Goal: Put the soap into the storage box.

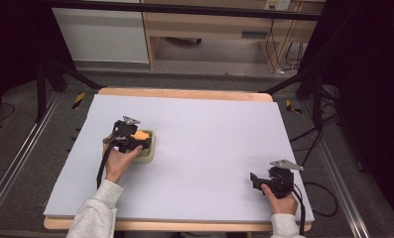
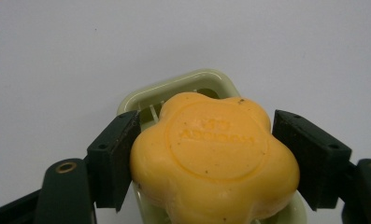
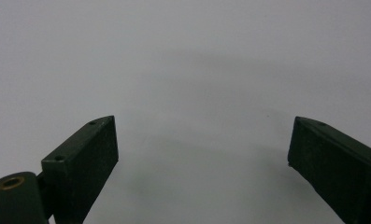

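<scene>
Here, in the high view, we see the left tool (image 1: 135,140) at centre left over a pale green soap dish (image 1: 149,152) on the table (image 1: 209,144), the right tool (image 1: 264,182) idle at lower right. In the left gripper view, jaws pinch the orange flower-shaped soap (image 2: 211,154) above the dish, probably for lifting or placing. In the right gripper view, jaws stand spread, holding nothing.

White tabletop (image 1: 209,148), wooden cabinet (image 1: 209,25), floor cables (image 1: 318,144)
</scene>
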`<action>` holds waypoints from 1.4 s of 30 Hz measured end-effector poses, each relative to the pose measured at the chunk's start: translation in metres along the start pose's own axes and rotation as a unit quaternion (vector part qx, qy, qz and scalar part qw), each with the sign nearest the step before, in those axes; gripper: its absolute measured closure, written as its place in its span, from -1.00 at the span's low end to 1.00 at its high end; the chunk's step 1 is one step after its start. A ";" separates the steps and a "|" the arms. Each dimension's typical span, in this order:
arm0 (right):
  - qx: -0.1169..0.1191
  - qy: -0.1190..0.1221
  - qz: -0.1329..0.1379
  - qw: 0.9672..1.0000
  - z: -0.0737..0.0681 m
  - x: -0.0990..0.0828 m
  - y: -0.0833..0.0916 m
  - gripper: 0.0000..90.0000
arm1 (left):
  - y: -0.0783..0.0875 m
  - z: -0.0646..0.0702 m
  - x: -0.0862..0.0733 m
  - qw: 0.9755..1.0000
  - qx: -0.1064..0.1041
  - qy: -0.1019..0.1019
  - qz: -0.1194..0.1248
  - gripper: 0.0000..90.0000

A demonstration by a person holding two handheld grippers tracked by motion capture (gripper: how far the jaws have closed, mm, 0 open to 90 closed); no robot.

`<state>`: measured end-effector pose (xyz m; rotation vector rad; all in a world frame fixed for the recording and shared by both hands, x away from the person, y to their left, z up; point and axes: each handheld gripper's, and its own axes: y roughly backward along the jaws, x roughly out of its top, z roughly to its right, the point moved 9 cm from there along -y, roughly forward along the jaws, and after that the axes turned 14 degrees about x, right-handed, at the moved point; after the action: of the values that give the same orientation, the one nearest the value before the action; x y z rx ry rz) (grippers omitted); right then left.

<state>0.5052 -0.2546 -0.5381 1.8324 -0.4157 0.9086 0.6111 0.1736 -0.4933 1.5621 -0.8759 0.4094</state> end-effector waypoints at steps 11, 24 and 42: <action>0.000 0.001 -0.001 1.000 0.000 0.000 0.000 -0.80 | -0.006 0.004 -0.006 1.000 -0.007 0.005 0.001 -0.44; 0.001 0.001 0.001 1.000 0.000 0.000 0.000 -0.80 | -0.012 0.007 -0.012 1.000 -0.005 0.012 0.000 -0.44; 0.001 0.000 -0.002 1.000 0.000 0.000 0.000 -0.80 | -0.005 0.007 -0.019 1.000 -0.019 0.002 -0.002 -0.58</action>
<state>0.5052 -0.2541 -0.5383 1.8335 -0.4106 0.9067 0.6006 0.1722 -0.5118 1.5272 -0.8735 0.3906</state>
